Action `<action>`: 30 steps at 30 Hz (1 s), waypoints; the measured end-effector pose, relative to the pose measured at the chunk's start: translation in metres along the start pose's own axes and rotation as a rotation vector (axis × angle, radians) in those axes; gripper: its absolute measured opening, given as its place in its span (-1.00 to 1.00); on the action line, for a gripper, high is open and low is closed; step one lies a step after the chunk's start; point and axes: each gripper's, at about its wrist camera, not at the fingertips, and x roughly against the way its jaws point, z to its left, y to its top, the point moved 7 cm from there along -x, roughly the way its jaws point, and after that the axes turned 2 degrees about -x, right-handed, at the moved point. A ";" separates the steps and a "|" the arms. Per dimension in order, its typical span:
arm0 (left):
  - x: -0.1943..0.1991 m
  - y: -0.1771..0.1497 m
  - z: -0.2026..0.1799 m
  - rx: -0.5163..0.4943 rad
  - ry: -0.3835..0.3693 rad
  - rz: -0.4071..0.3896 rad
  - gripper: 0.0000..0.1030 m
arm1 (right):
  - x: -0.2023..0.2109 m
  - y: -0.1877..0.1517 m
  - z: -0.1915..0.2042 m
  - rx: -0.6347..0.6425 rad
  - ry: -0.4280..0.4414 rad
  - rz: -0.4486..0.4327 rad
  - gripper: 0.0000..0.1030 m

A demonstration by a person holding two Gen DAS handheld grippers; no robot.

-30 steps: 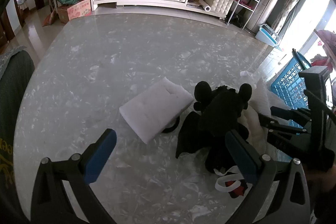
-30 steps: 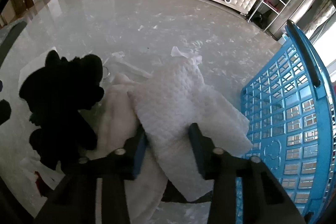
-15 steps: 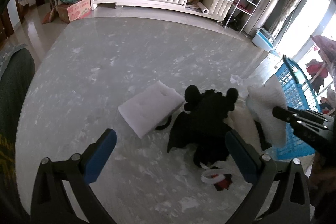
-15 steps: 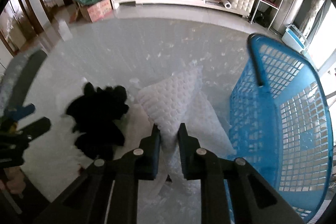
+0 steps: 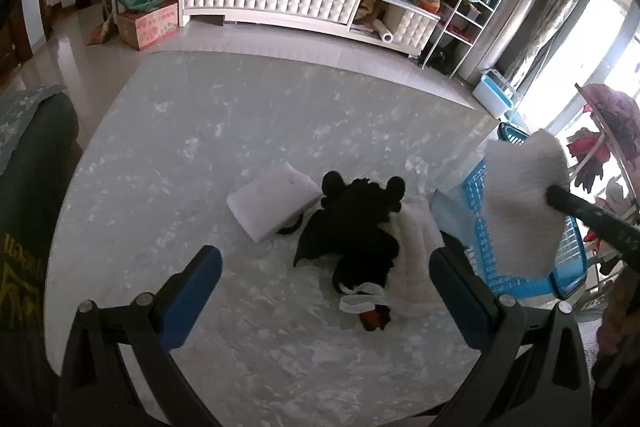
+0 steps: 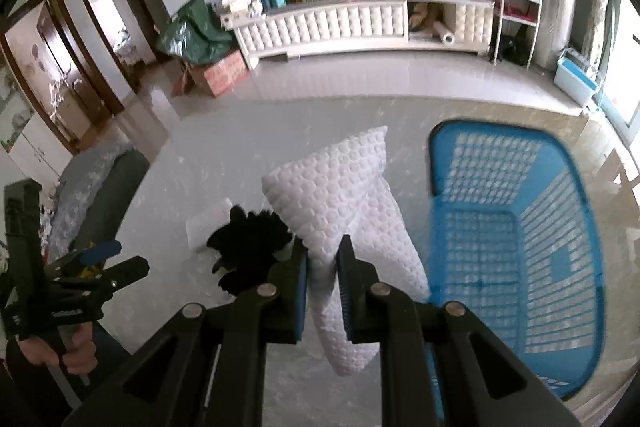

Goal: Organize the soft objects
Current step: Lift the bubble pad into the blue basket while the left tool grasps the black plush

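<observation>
My right gripper point(image 6: 322, 259) is shut on a white quilted pillow point(image 6: 344, 195) and holds it in the air beside a blue plastic basket point(image 6: 516, 227). The pillow point(image 5: 520, 211) also shows at the right of the left wrist view, hanging in front of the basket point(image 5: 478, 211). A black plush toy point(image 5: 352, 227) lies on a white fluffy cloth point(image 5: 416, 247) on the marble table. A white foam block point(image 5: 272, 203) lies to its left. My left gripper point(image 5: 324, 291) is open and empty, hovering above the table in front of the plush.
The marble table point(image 5: 200, 131) is round with its edge near the basket. A dark chair back point(image 5: 32, 163) stands at the left. A white cabinet point(image 5: 280, 3) with clutter lines the far wall. A wire rack point(image 5: 460, 27) stands at the right.
My right gripper closed on the white pillow and lifted it off the table, up beside the basket. My left gripper rose and pulled back slightly, staying open.
</observation>
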 end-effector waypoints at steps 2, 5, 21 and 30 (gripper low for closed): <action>0.002 0.002 -0.005 -0.003 0.007 -0.005 1.00 | 0.013 0.005 -0.014 -0.010 -0.004 -0.026 -0.75; 0.001 0.003 -0.013 -0.019 0.015 -0.003 1.00 | 0.027 0.014 -0.031 -0.020 -0.029 -0.065 -0.75; -0.074 0.000 -0.041 -0.071 0.045 0.130 1.00 | 0.024 0.009 -0.120 -0.088 -0.234 -0.088 -0.75; -0.124 -0.005 -0.031 -0.091 0.094 0.216 1.00 | -0.027 -0.017 -0.139 -0.072 -0.298 0.066 -0.75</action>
